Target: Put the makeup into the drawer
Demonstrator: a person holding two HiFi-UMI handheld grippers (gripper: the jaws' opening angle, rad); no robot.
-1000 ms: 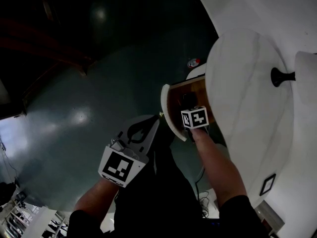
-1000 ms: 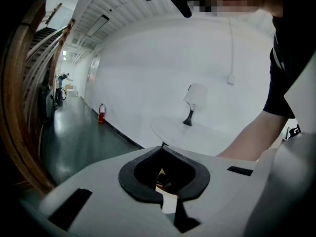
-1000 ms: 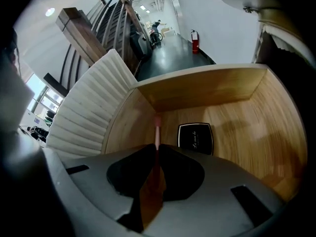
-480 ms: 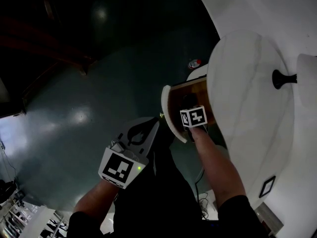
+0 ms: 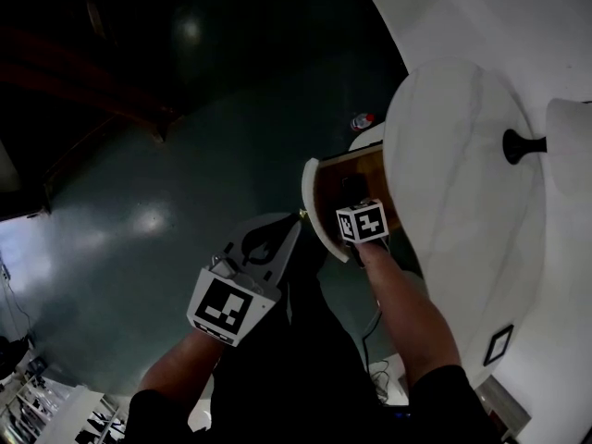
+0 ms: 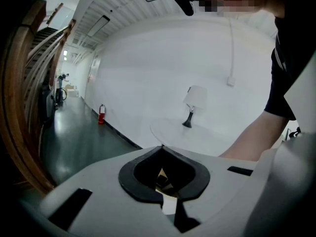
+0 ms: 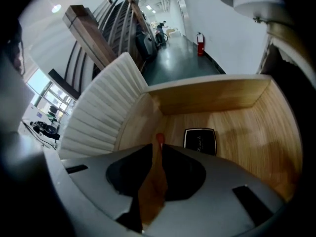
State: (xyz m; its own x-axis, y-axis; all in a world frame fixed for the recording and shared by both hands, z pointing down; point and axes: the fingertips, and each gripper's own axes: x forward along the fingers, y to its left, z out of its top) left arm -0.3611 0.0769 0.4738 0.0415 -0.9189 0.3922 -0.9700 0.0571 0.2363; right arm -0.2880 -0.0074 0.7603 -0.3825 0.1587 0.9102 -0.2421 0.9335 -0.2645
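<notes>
The drawer stands pulled out, with a bare wooden floor and a ribbed white front. A black compact lies flat on the floor near its middle. My right gripper points down into the drawer, shut on a slim brown stick with a red tip that pokes out past the jaws, just left of the compact. In the head view the right gripper is inside the drawer, under its marker cube. My left gripper hangs shut and empty beside the drawer front; in its own view the left gripper holds nothing.
A round white table top overhangs the drawer and carries a lamp with a black base. A red fire extinguisher stands by the white wall. Dark green floor spreads to the left, and a wooden stair rail rises beyond.
</notes>
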